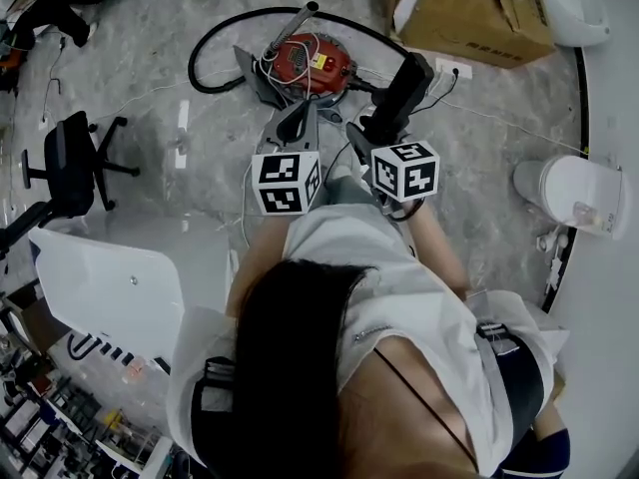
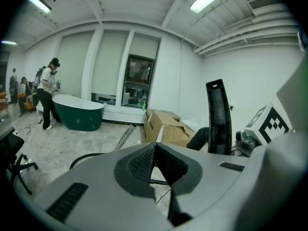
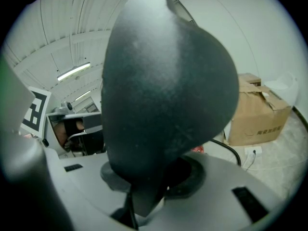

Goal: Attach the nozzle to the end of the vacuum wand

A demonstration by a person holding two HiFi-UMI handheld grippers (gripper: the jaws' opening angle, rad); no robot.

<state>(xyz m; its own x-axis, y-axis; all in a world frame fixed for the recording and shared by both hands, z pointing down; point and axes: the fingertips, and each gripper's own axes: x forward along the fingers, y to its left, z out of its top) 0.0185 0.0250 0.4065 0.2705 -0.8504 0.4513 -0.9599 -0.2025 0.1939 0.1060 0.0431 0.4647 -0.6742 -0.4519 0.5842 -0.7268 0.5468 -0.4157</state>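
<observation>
Arms stretch forward from the person's body in the head view, both grippers tipped down over the floor. The left gripper [image 1: 297, 118] is closed and empty. The right gripper [image 1: 384, 128] clamps a black nozzle [image 1: 404, 88] near the cardboard box [image 1: 469, 13]. A red vacuum cleaner [image 1: 310, 63] sits left of that box. In the left gripper view the jaws meet on nothing, and the nozzle stands upright right of the box. In the right gripper view the nozzle, pinched between the jaws, fills the frame left of the box.

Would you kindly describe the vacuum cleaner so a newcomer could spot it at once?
Start at the big cardboard box on the marble floor. Left of it, half-ringed by a black hose, sits the vacuum cleaner, the only red thing nearby.
</observation>
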